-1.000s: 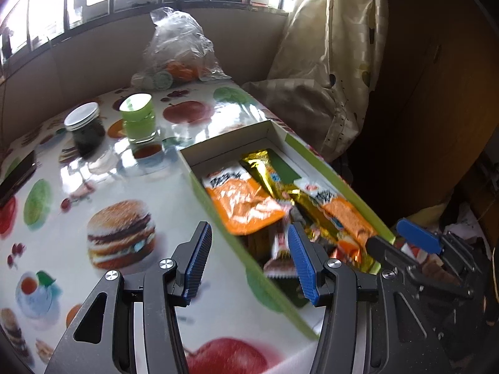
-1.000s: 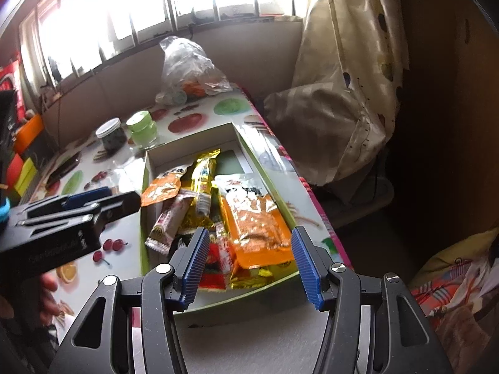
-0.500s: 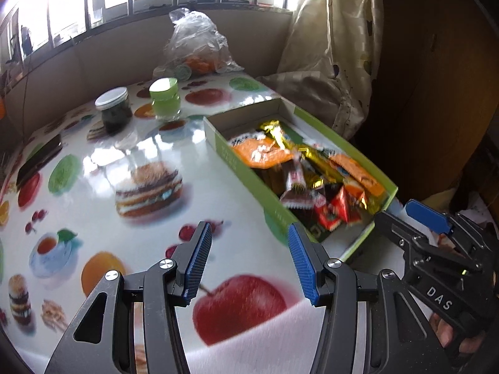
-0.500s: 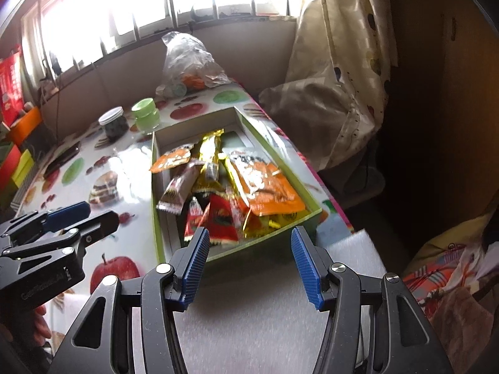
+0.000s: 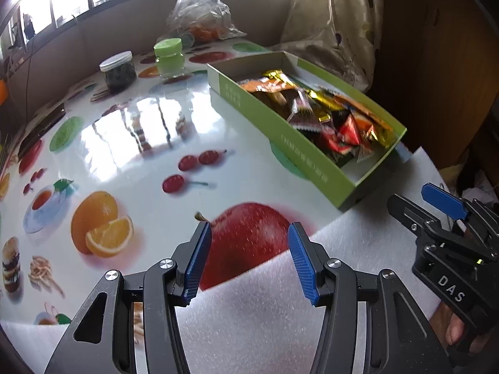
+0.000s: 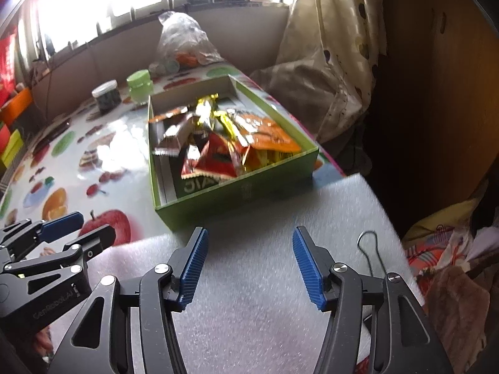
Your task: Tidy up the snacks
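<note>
We note that both grippers have drawn back from the green snack box point(image 6: 237, 196). The left gripper point(image 5: 248, 261) and right gripper point(image 6: 248, 265) now sit over the white foam sheet point(image 6: 249, 280), well short of the box.

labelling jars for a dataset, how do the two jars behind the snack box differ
The green jar has a lime green lid and pale green body; the dark jar has a white lid and nearly black contents. The green jar stands nearer the snack box. Both stand upright, lids on, on the table.
</note>
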`<state>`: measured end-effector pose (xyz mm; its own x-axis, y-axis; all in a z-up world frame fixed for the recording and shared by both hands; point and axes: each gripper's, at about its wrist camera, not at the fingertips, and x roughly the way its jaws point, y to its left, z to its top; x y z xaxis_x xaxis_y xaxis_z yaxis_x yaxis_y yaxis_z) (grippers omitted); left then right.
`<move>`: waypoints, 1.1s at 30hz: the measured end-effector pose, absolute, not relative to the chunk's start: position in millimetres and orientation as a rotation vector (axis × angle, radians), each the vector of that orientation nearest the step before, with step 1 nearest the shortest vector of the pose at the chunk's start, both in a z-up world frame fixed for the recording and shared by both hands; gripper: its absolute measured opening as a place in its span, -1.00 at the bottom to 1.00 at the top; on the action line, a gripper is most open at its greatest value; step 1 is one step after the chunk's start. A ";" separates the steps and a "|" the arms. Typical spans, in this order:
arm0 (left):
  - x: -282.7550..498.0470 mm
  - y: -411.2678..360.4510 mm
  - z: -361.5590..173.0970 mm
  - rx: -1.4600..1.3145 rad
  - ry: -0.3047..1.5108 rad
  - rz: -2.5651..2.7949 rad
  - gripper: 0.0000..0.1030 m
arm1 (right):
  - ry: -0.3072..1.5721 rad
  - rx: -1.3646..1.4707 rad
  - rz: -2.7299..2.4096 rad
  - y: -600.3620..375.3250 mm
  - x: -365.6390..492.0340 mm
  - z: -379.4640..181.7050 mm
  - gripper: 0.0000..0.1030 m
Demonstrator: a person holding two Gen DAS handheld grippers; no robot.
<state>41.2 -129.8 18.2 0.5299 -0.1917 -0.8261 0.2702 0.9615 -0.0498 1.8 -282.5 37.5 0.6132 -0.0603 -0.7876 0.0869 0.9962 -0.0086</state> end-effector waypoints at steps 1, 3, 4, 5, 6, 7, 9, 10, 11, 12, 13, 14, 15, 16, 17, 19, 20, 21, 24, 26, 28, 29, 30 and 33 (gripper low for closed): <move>40.3 -129.9 17.1 0.086 0.976 -0.279 0.02 | 0.907 0.026 -0.087 -281.6 1.1 36.0 0.10; 40.6 -130.4 15.1 0.089 0.978 -0.277 0.02 | 0.907 0.006 -0.109 -281.2 0.9 32.6 0.11; 40.7 -130.4 13.0 0.089 0.983 -0.276 0.02 | 0.909 0.000 -0.122 -281.7 0.6 29.9 0.11; 41.1 -129.8 12.3 0.085 0.982 -0.276 0.02 | 0.913 0.004 -0.124 -282.6 0.8 28.7 0.12; 40.4 -129.3 12.4 0.082 0.977 -0.277 0.02 | 0.908 0.016 -0.126 -284.1 -0.3 26.9 0.13; 39.9 -129.4 12.1 0.084 0.974 -0.278 0.02 | 0.902 0.018 -0.128 -284.2 -1.5 26.2 0.14; 40.4 -129.2 11.0 0.082 0.972 -0.280 0.02 | 0.899 0.018 -0.137 -283.9 -0.8 25.9 0.15; 41.0 -128.7 11.0 0.075 0.972 -0.281 0.02 | 0.896 0.019 -0.144 -283.5 -1.1 25.3 0.16; 41.2 -127.3 10.4 0.065 0.968 -0.282 0.02 | 0.894 0.019 -0.146 -283.1 -0.8 25.3 0.16; 40.9 -127.2 10.4 0.065 0.965 -0.280 0.02 | 0.890 0.022 -0.150 -283.0 -1.3 25.0 0.16; 40.5 -127.9 10.4 0.069 0.962 -0.277 0.02 | 0.886 0.028 -0.155 -283.4 -2.2 24.5 0.16; 40.2 -128.2 10.1 0.071 0.959 -0.275 0.02 | 0.883 0.032 -0.158 -282.8 -1.5 24.2 0.17; 39.6 -128.5 9.9 0.071 0.954 -0.273 0.02 | 0.879 0.032 -0.162 -282.7 -2.1 23.8 0.17; 39.3 -128.8 9.7 0.072 0.950 -0.272 0.02 | 0.876 0.031 -0.163 -282.3 -2.4 23.9 0.17; 39.6 -128.6 9.5 0.073 0.949 -0.272 0.02 | 0.876 0.031 -0.166 -281.9 -2.7 23.8 0.17; 39.9 -127.8 9.3 0.068 0.950 -0.273 0.02 | 0.874 0.030 -0.171 -281.4 -2.9 23.5 0.17; 40.3 -127.3 9.4 0.064 0.950 -0.275 0.02 | 0.873 0.029 -0.174 -281.0 -2.7 23.5 0.17; 40.4 -127.0 9.3 0.061 0.949 -0.277 0.02 | 0.872 0.029 -0.176 -280.8 -2.9 23.5 0.17; 40.9 -127.2 9.3 0.064 0.950 -0.275 0.02 | 0.868 0.032 -0.179 -281.1 -4.7 23.4 0.17; 40.5 -126.5 9.0 0.066 0.948 -0.274 0.02 | 0.867 0.032 -0.181 -280.8 -5.0 23.3 0.17; 40.2 -126.5 9.1 0.068 0.949 -0.271 0.02 | 0.868 0.030 -0.180 -280.6 -4.5 23.3 0.17; 40.3 -126.6 9.0 0.068 0.949 -0.270 0.02 | 0.867 0.030 -0.180 -280.9 -4.7 23.1 0.17; 40.6 -126.3 9.1 0.067 0.950 -0.270 0.02 | 0.867 0.032 -0.181 -281.1 -4.6 23.2 0.17; 40.6 -126.5 9.1 0.066 0.950 -0.269 0.02 | 0.867 0.030 -0.179 -281.1 -4.3 23.3 0.17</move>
